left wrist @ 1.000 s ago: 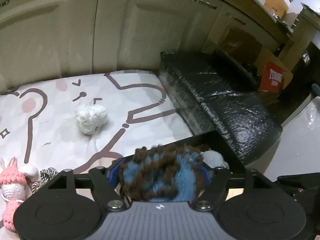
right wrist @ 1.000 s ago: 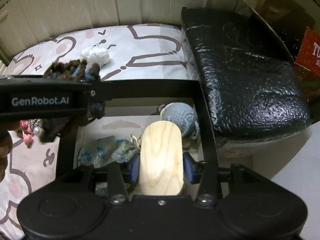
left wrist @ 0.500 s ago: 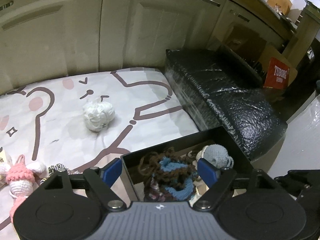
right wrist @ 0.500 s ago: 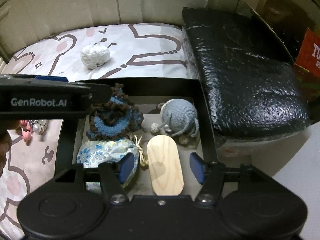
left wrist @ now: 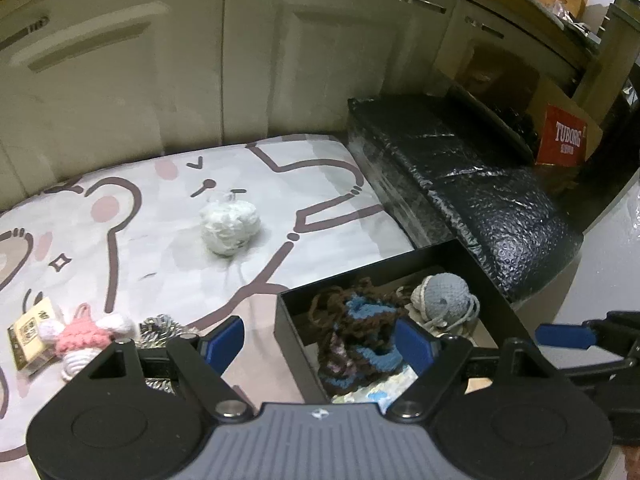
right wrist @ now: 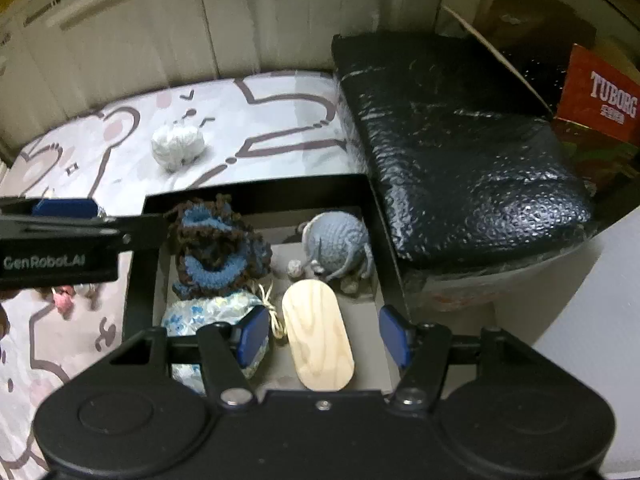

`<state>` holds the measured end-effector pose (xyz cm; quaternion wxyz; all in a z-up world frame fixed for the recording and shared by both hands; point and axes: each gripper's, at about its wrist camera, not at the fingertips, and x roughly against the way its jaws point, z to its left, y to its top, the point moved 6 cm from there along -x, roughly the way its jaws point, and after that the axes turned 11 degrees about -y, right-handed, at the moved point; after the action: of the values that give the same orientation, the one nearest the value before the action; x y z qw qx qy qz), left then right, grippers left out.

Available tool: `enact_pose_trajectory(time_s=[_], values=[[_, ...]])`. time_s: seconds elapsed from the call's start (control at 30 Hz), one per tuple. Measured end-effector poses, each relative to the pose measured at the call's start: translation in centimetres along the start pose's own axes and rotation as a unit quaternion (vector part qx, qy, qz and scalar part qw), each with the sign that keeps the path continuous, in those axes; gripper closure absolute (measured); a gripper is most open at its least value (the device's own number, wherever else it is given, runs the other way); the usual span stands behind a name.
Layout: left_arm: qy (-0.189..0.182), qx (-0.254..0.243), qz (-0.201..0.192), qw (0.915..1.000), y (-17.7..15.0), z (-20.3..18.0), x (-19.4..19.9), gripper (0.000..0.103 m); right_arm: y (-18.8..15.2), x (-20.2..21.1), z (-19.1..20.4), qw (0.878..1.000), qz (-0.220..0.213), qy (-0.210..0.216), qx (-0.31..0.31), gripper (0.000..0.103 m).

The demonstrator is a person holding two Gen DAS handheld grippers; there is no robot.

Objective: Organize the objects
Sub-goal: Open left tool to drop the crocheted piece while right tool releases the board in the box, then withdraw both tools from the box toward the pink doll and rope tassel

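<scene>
- Right gripper (right wrist: 322,340): black plastic body, blue pads, jaws spread apart and holding nothing. It hangs over the near end of the box.
- Wood piece (right wrist: 318,334): a smooth, pale oval slab with visible grain, lying flat on the box floor between the right gripper's pads, touching neither.
- Pouch (right wrist: 208,312): shiny blue-and-white floral fabric, lumpy, with a cream cord at its right; it lies in the near left corner of the box, partly behind the left pad of the right gripper.
- Left gripper (left wrist: 320,342): same black build, blue pads set wide and empty. It straddles the left wall of the box, one pad over the mat, the other over the box.
- Box (right wrist: 256,186): black, rectangular, open-topped, with thin straight walls and a pale floor.
- Scrunchie (right wrist: 218,252): a fuzzy, ruffled knit ring in brown and blue, in the far left of the box, just beyond the pouch.
- Grey toy (right wrist: 338,242): a round crocheted ball with dangling strands, in the far right corner.
- Pink toy (left wrist: 86,334): crocheted, pink and white, on the mat left of the box, beside a small card packet (left wrist: 30,334).
- White ball (left wrist: 230,226): a soft, rough yarn lump, alone on the mat, well beyond the box.
- Mat (left wrist: 132,240): flat white cloth with brown cartoon outlines.
- Black block (right wrist: 460,140): long, wrapped in glossy bubbled film, right of the mat and box.
</scene>
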<state>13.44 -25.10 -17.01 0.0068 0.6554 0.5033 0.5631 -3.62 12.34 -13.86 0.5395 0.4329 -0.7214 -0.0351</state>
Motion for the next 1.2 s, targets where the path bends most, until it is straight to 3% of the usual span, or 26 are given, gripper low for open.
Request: enact_pose_trajectory(time_s=[0.63,0.9,1.2], values=[[0.039,-0.003,0.002,0.9992,-1.3,1.0,4.8,0.017,0.3,4.0,-1.5,0.997,-0.046,-0.012,-0.054,0.036],[0.056,0.002,-0.005,0.9984,-1.6,1.7,6.1,0.002,0.3,5.7,-1.3,0.996,-0.073,-0.007,-0.052,0.021],[0.067,0.016,-0.006,0.9976,-2.0,2.5,6.9,0.0,0.0,6.7,-1.6,0.994,-0.09,-0.033,-0.051,0.003]])
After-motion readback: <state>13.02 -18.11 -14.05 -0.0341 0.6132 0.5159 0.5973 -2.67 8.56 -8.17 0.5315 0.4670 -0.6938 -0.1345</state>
